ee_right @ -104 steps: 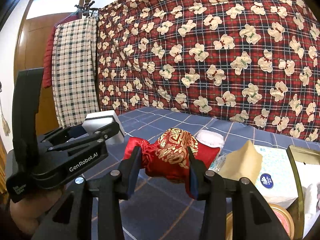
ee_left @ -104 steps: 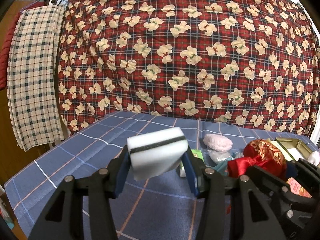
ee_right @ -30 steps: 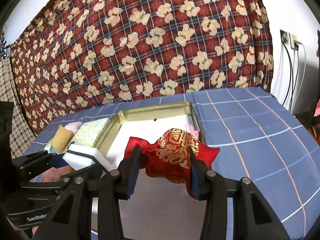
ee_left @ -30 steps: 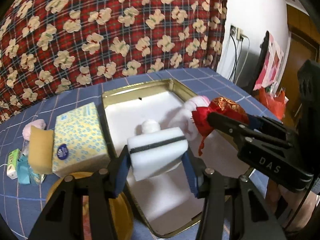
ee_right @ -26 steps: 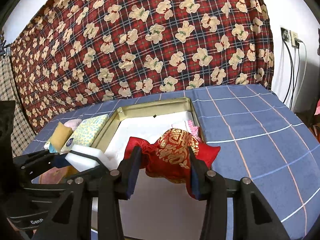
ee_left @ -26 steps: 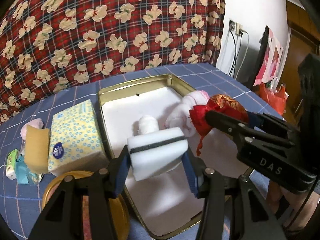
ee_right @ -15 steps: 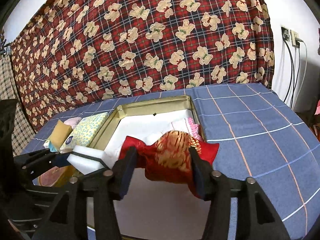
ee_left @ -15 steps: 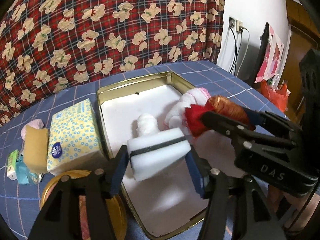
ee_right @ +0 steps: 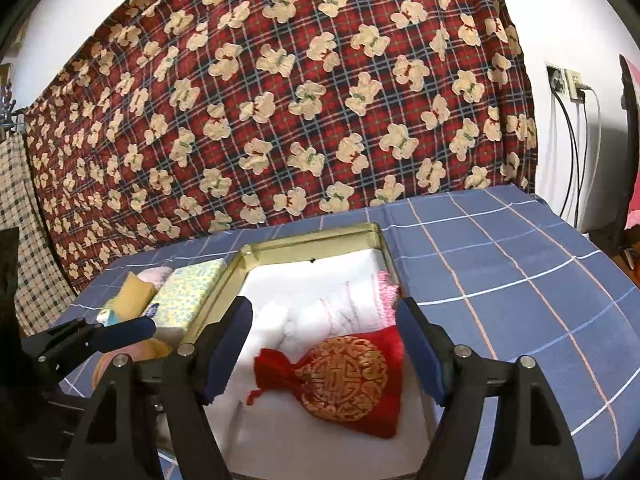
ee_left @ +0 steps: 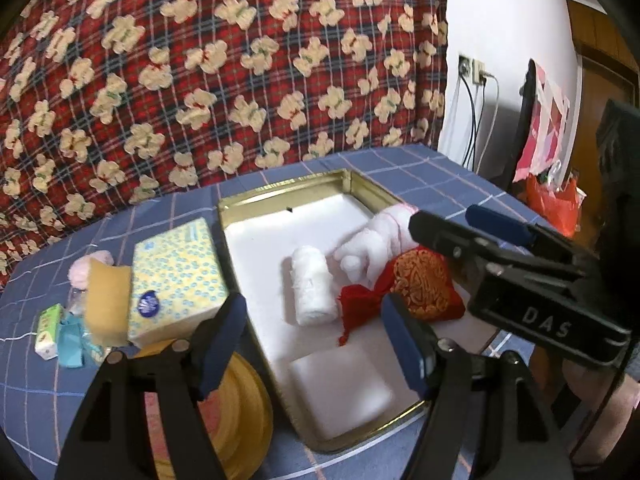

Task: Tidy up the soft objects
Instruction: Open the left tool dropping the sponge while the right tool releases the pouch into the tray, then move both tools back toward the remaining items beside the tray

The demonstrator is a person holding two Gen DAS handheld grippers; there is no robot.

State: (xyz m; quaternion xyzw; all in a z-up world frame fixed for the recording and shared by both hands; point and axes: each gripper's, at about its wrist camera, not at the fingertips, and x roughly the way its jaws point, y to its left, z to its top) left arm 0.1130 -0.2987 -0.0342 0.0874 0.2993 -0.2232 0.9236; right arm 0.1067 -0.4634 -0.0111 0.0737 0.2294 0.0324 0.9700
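red gold-embroidered pouch [ee_right: 348, 380], seemingly flat, gold tin [ee_right: 308, 242]

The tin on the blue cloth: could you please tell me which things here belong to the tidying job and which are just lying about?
Job:
tin
red pouch
white sponge
white roll
white plush toy

Lying about:
tissue pack
round yellow lid
wall cables

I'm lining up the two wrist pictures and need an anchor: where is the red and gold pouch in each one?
Left wrist view: the red and gold pouch lies right of centre in the gold tin, beside the white rolled cloth.
Right wrist view: the pouch lies low at centre, between the open right tool's fingers.
Shared landmark: the yellow tissue pack, left of the tin.
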